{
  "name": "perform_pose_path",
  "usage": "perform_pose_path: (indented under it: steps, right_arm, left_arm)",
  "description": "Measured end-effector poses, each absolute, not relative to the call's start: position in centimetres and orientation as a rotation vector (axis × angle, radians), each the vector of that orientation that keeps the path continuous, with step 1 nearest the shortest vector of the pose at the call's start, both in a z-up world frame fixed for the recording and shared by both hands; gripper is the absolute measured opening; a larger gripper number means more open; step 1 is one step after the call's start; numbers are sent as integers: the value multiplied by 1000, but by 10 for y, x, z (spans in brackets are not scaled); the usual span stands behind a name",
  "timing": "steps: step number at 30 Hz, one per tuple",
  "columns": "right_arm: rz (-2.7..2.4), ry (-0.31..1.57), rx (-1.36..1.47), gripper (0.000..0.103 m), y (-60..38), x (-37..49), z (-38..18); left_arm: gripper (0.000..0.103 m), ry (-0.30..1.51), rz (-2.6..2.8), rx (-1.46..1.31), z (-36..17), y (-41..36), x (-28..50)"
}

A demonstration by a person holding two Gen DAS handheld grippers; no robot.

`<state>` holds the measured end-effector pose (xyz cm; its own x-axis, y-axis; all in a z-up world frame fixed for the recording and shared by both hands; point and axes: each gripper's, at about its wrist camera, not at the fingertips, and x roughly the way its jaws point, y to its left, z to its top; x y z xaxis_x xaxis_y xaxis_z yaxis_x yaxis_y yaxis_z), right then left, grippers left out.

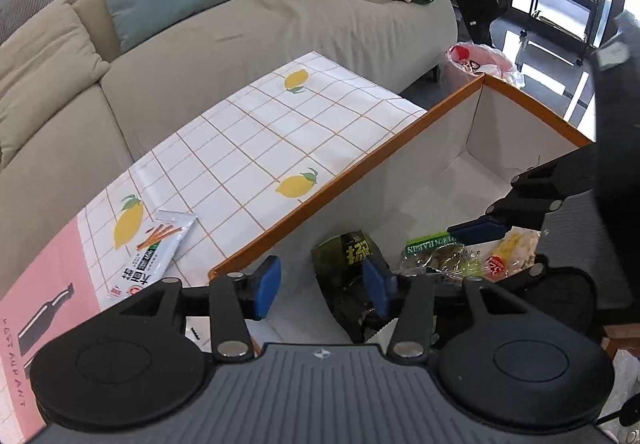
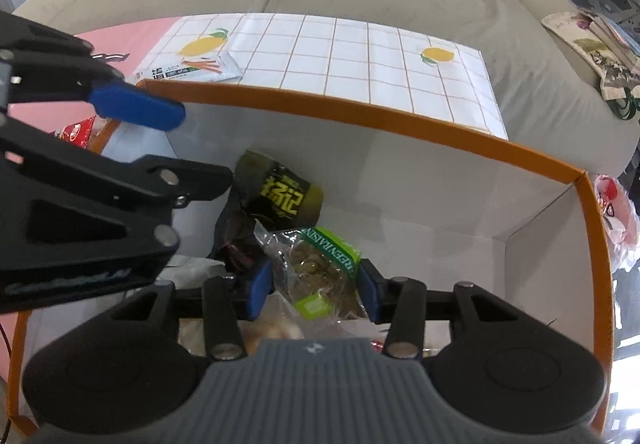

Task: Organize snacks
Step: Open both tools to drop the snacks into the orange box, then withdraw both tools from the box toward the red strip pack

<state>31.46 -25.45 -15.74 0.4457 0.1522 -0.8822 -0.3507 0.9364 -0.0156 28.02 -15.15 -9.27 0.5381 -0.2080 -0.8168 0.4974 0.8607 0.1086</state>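
Observation:
An orange-rimmed cardboard box (image 2: 400, 124) holds a dark green snack packet (image 2: 286, 196), a clear green raisin bag (image 2: 320, 264) and other snacks. My right gripper (image 2: 314, 290) is open over the raisin bag, its jaws on either side of it. My left gripper (image 1: 326, 286) is open and empty above the box's near-left corner, by the dark packet (image 1: 352, 256). The raisin bag (image 1: 436, 254) and a yellow snack (image 1: 516, 248) show beneath the right gripper's fingers (image 1: 480, 227). A white stick-snack packet (image 1: 154, 256) lies on the table outside the box.
The box (image 1: 320, 200) sits on a lemon-print tablecloth (image 1: 260, 132) with a pink part at left. A beige sofa (image 1: 240, 28) with cushions lies behind. A pink-lined bin (image 1: 478, 62) stands past the table. A red packet (image 2: 78, 132) lies left of the box.

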Motion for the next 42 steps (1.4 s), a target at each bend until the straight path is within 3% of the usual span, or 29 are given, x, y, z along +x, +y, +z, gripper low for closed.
perform_pose_path:
  steps: [6,18,32,42]
  right_arm:
    - [284,1073,-193,61,-254,316,-150]
    - [118,980,-125,73,-257,293,-107]
    - [69,757,105,73,-222,215,-58]
    - [116,617,117,73,-168,167,-47]
  left_arm:
    - [59,898,-426,313,-77,-144,273]
    - [60,854,-379,215,-36,-109,238]
    - [60,770,-237,80,-2,-37,179]
    - [60,766,-117,-61,-15,27,140]
